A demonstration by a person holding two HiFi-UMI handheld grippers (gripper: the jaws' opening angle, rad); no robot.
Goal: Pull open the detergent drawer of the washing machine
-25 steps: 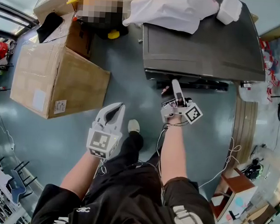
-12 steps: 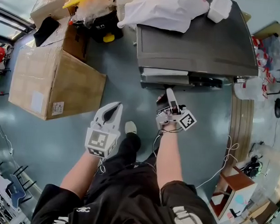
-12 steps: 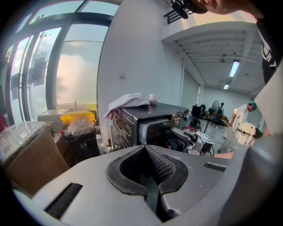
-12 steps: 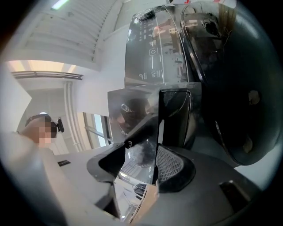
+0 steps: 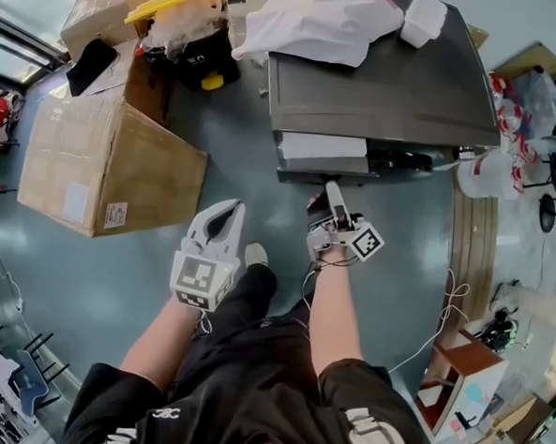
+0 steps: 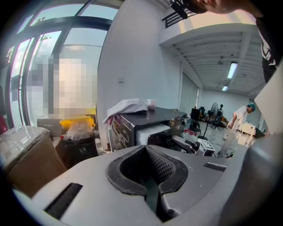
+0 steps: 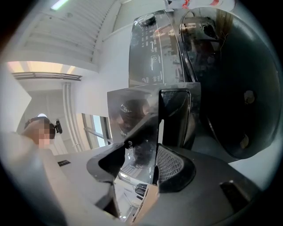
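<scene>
Centre frame: right tongs [image 5: 331, 190] clamped on detergent drawer [image 5: 322, 149] front, drawer jutting from washing machine [image 5: 380, 91] | Left of centre: left tongs [image 5: 224, 221] pressed together, holding nothing.

Dark grey, glossy-topped washing machine [image 5: 390, 82], its white plastic detergent drawer [image 5: 322, 148] fronted in mirror-black; blue-grey floor [image 5: 270, 202]; plain brown cardboard box [image 5: 112, 173]; crumpled white cloth [image 5: 318, 22]; pale grey left gripper [image 5: 232, 209] and right gripper [image 5: 333, 188], each bearing black-and-white square markers.
</scene>
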